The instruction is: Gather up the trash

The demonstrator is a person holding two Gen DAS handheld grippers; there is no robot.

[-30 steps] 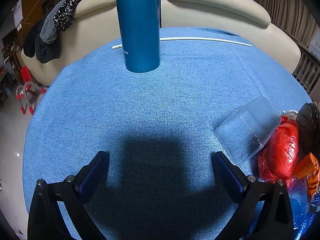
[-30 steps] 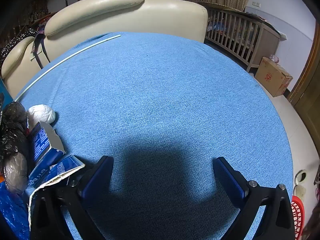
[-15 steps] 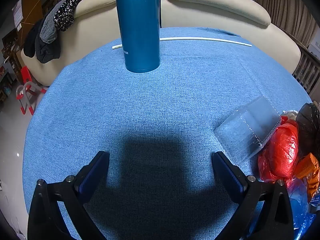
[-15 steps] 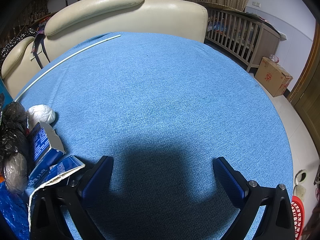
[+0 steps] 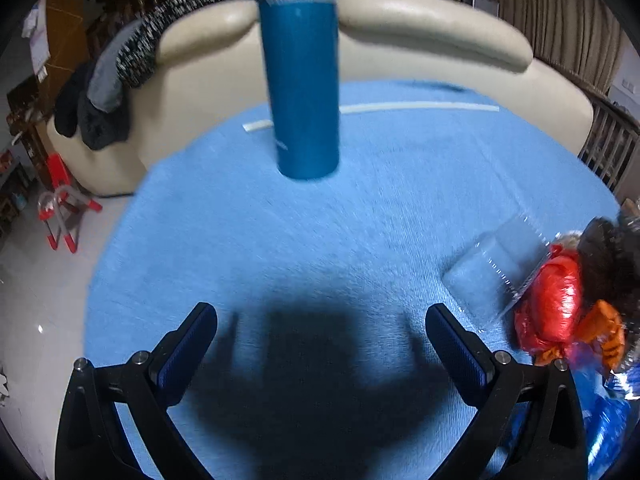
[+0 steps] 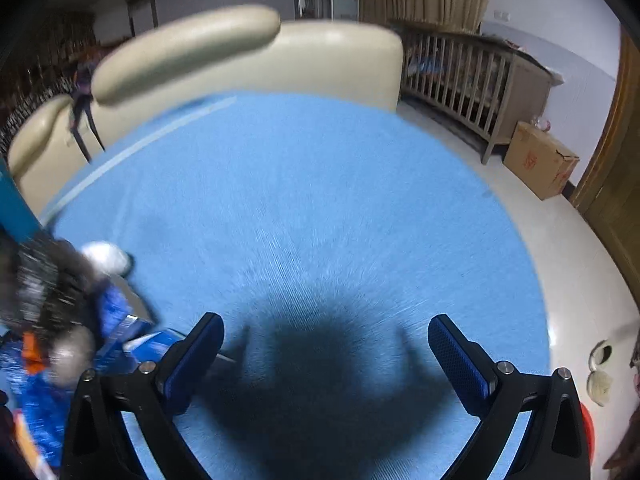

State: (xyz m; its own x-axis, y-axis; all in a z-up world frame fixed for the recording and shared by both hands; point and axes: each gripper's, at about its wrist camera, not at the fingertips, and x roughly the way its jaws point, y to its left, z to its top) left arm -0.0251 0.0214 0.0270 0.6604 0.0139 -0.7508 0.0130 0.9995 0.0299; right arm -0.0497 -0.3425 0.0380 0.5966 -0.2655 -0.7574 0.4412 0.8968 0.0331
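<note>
Clothes [image 5: 108, 92] hang over the far-left arm of a cream sofa [image 5: 432, 28] in the left wrist view; a red stool [image 5: 60, 204] stands on the pale floor below them. Blue cloth-covered table [image 5: 240, 240] fills the middle. Left gripper [image 5: 320, 340] hovers above the near part of the cloth, jaws spread wide, nothing between the blue pads, its shadow cast on the cloth beneath. Tall blue cylinder [image 5: 300, 80] stands upright at the far centre, with a thin white rod [image 5: 420, 107] lying across the cloth just behind it. To the right, a clear plastic container [image 5: 492, 272] lies flat, just beside the right finger. Touching its right edge, a red plastic bag [image 5: 552, 308], with a dark bag [image 5: 612, 256] behind it, an orange wrapper [image 5: 604, 328] next to it and blue packaging [image 5: 608, 420] nearer. This trash pile sits at the right edge, blurred.

Right wrist view: same pile at near left, blurred. Dark bag [image 6: 40, 284], white wad [image 6: 106, 258] to its right, blue-and-white carton [image 6: 132, 336] just beside the left finger. Right gripper [image 6: 326, 344] over bare cloth, jaws wide apart and empty. Far right, on the floor: wooden railing [image 6: 460, 76], cardboard box [image 6: 540, 164]
</note>
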